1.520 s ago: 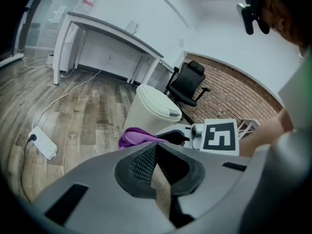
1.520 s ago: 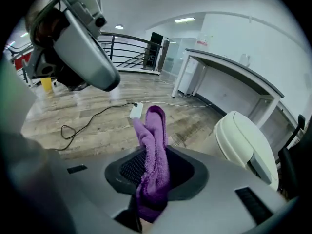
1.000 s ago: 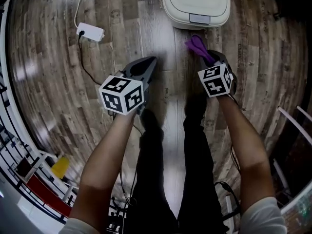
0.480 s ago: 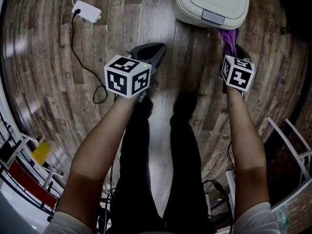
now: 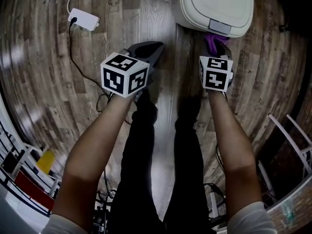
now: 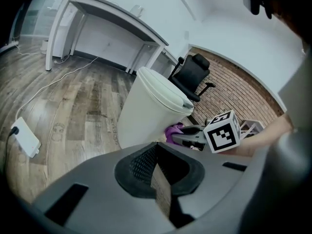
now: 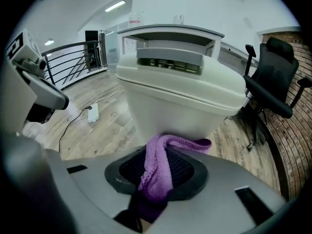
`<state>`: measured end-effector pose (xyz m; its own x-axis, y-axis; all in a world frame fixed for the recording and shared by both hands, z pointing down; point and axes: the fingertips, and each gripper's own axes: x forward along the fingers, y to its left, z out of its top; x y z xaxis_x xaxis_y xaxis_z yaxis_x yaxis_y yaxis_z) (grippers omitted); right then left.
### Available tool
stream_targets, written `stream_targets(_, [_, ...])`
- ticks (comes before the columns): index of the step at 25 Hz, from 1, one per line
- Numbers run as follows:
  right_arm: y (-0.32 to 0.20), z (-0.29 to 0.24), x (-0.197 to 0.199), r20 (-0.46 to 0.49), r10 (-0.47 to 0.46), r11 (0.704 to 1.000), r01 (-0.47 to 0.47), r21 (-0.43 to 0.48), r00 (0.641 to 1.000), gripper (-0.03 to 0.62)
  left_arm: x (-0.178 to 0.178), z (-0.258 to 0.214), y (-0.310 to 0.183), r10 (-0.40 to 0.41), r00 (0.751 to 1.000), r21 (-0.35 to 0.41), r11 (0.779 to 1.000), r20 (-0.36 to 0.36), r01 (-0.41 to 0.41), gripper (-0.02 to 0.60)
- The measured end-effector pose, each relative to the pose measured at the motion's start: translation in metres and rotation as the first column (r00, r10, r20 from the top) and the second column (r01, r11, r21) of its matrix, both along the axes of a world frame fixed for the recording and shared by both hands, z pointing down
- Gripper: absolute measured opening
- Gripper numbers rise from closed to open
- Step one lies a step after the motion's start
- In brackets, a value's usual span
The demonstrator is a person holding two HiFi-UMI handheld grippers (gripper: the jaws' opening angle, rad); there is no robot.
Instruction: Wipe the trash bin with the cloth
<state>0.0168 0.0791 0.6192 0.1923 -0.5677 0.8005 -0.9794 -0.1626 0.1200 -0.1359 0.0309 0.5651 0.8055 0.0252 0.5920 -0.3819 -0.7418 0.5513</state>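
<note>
1. Right gripper (image 7: 156,179) is clamping a purple cloth (image 7: 158,172). The jaws are pinching its middle, and a loose end is curling forward over the pads.
2. The cloth (image 5: 212,42) is sitting low at the front wall of the bin (image 5: 214,6), under the lid's latch. Whether it is touching the wall is unclear.
3. The bin (image 7: 180,96) is standing upright on the wood floor (image 5: 48,82), cream coloured, with its lid down.
4. Left gripper (image 6: 157,172) is hovering with its jaws together and nothing between them. In the head view it (image 5: 151,48) is pointing forward, left of the bin and well apart from it.
5. From the left gripper view, the right gripper (image 6: 195,136) is showing just beside the bin's (image 6: 146,106) base, with the cloth (image 6: 174,130) at its tip.
6. A white power strip (image 5: 84,19) is lying on the floor far left, its cable (image 5: 73,52) trailing back toward the person.
7. An office chair (image 7: 273,77) is standing to the right of the bin, and a desk (image 6: 97,18) is running along the far wall.
</note>
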Motion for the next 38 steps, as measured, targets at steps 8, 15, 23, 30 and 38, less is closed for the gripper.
stream_targets(8, [-0.035, 0.013, -0.046, 0.019, -0.107, 0.994, 0.107, -0.022, 0.994, 0.106, -0.018, 0.002, -0.013, -0.020, 1.000, 0.006, 1.000, -0.009, 0.020, 0.003])
stream_targets(15, [-0.077, 0.009, -0.114, 0.017, -0.375, 0.927, 0.374, 0.031, 0.927, 0.106, -0.040, 0.014, -0.014, -0.078, 0.997, 0.008, 0.997, -0.007, 0.078, 0.003])
stream_targets(23, [-0.047, -0.014, -0.149, -0.018, -0.572, 0.819, 0.573, 0.029, 0.820, 0.106, -0.052, 0.018, 0.002, -0.157, 0.987, -0.043, 0.987, -0.013, 0.157, 0.003])
stream_targets(30, [0.043, 0.041, -0.087, 0.000, -0.470, 0.880, 0.469, -0.075, 0.882, 0.106, -0.014, 0.010, 0.017, -0.219, 0.973, -0.025, 0.976, -0.073, 0.217, 0.003])
stream_targets(38, [0.101, 0.077, 0.050, -0.100, -0.198, 0.979, 0.192, -0.072, 0.975, 0.106, 0.036, 0.031, 0.005, -0.005, 1.000, 0.086, 0.996, 0.012, 0.004, 0.003])
